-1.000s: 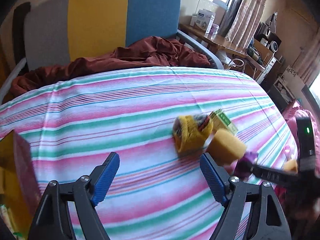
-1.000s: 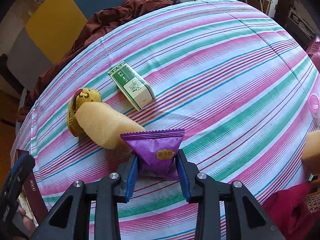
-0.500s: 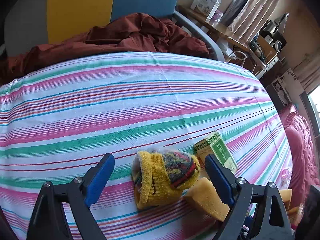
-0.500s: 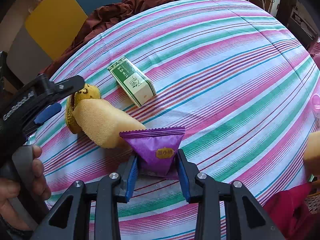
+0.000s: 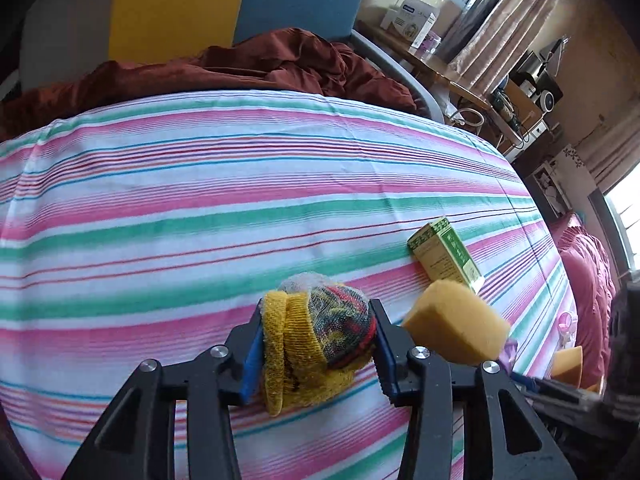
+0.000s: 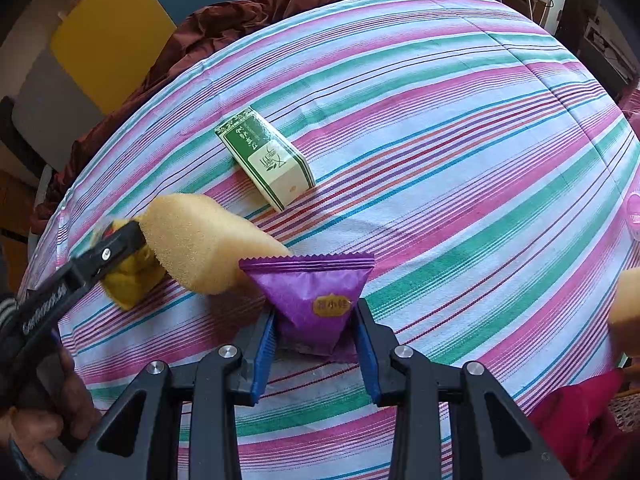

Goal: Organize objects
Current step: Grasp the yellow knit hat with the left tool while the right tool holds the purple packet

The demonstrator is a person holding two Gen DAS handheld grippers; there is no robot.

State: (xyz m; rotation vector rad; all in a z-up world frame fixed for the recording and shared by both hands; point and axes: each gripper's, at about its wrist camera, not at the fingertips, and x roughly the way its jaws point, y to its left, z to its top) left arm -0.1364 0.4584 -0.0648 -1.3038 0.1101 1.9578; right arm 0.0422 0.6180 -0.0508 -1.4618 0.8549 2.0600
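A striped table (image 6: 460, 128) carries a green box (image 6: 266, 160). A sponge (image 6: 208, 242) and a sock bundle (image 5: 316, 340) lie beside it.

On the worktop (image 6: 440, 128), the sponge (image 6: 200, 240) lies between the sock bundle (image 5: 320, 340) at its left and my packet (image 6: 316, 300); the box (image 6: 266, 158) lies behind.

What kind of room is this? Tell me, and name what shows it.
Most likely a lived-in bedroom or bed-sitting room at home: a striped sheet covers a wide soft surface, a rumpled maroon blanket lies by a padded headboard, and curtains hang beside a cluttered wooden desk.
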